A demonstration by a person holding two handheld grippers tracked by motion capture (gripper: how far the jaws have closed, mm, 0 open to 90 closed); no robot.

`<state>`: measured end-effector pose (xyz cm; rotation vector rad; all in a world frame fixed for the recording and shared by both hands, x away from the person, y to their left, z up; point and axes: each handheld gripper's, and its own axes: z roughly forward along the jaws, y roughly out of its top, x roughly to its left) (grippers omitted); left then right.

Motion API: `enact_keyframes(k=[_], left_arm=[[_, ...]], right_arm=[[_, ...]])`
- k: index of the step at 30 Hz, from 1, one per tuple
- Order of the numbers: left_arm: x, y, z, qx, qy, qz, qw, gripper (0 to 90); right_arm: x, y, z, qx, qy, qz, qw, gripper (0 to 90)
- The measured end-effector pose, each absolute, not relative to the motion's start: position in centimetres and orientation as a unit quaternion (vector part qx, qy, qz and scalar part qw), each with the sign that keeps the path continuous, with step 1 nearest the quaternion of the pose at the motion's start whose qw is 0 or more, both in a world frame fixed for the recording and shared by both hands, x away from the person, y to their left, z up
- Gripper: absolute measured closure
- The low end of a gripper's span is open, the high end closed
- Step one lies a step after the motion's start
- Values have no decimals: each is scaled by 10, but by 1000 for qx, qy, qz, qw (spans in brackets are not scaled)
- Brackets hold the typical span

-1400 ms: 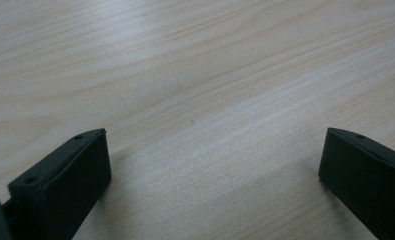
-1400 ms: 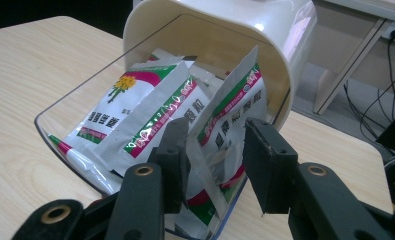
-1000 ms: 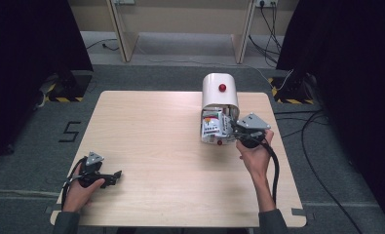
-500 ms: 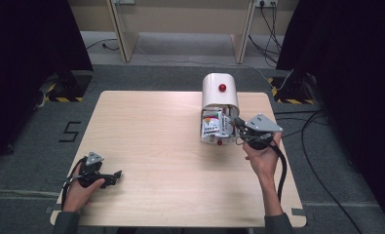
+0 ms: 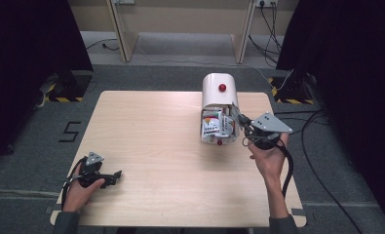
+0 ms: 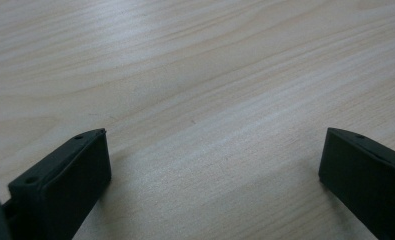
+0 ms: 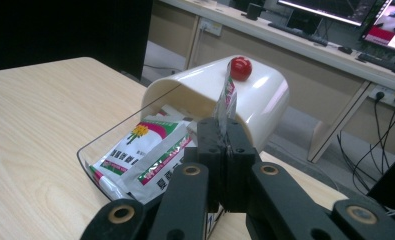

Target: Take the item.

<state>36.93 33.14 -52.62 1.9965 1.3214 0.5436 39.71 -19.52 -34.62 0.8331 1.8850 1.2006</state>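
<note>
The right tongs point(image 7: 224, 137) are closed tight on a thin sachet point(image 7: 226, 102), gripped by its lower edge and standing upright between the pads in the right gripper view. The sachet rises in front of a white bin point(image 7: 235, 87) with a rounded hood and a red knob point(image 7: 240, 67) on top. The clear front tray of the bin point(image 7: 87, 160) is open toward the camera and holds several more printed sachets point(image 7: 145, 155), lying flat and overlapping.

From the high view, the bin point(image 5: 218, 90) sits on the far right part of the tabletop point(image 5: 151, 146), its open tray facing the person. The right tongs point(image 5: 242, 122) are just beside the tray's right edge, raised off the tabletop, with the person's right hand point(image 5: 268, 158) under them and a black cable trailing down along the forearm.

The left tongs point(image 5: 113, 176) rest at the near left corner of the tabletop, held in the left hand point(image 5: 80, 187), well apart from the bin. In the left gripper view the jaws stand wide, with bare wood point(image 6: 200, 100) between them and nothing gripped.
</note>
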Motion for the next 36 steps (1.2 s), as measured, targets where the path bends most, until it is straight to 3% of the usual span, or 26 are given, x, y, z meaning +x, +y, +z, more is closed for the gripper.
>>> enact_keyframes(k=[20,36], left_arm=[[369,331,-526,766,507,208,336,0],[369,331,-526,766,507,208,337,0]], right_arm=[[384,-239,-342,353,708,470,393,891],[377,-263,-374,385,694,468,388,891]])
